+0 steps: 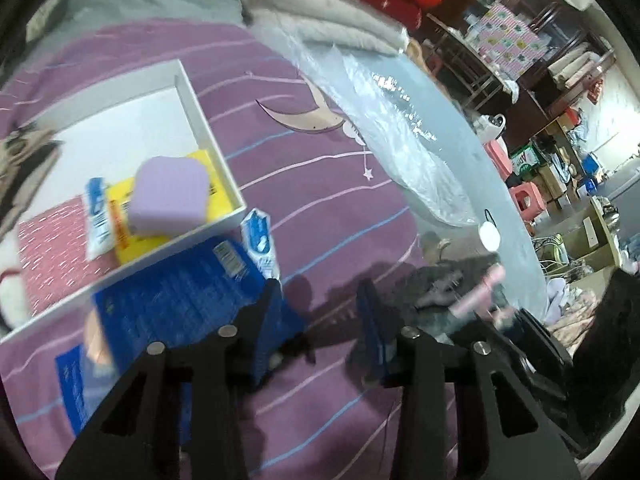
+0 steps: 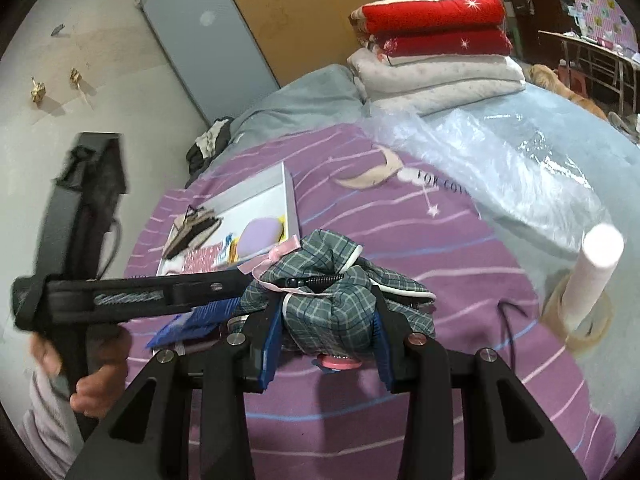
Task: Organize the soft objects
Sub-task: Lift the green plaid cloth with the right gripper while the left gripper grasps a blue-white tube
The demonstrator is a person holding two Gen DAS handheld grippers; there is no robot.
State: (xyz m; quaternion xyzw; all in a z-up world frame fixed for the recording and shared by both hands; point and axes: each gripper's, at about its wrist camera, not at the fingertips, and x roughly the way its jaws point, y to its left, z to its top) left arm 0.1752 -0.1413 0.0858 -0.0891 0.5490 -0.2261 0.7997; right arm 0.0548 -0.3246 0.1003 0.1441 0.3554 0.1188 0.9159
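Note:
My right gripper (image 2: 326, 304) is shut on a green plaid fabric bundle (image 2: 332, 312) with a pink ribbon, held just above the purple striped bedspread (image 2: 400, 400). The left gripper (image 1: 320, 300) stands open over the bedspread with only cloth between its fingers. The plaid bundle (image 1: 452, 284) shows blurred to its right. A blue package (image 1: 180, 300) lies by its left finger. Beyond that, a white tray (image 1: 224, 168) holds a lilac sponge (image 1: 168, 196), a yellow pack, a blue-white sachet and a pink cloth. In the right wrist view a hand holds the left gripper (image 2: 240, 280) side-on.
Folded red and white quilts (image 2: 432, 40) are stacked at the head of the bed. A clear plastic sheet (image 2: 500, 152) lies on the pale blue cover. A white roll standing in a tape ring (image 2: 592, 276) is at the right. Cluttered furniture lies past the bed edge (image 1: 532, 208).

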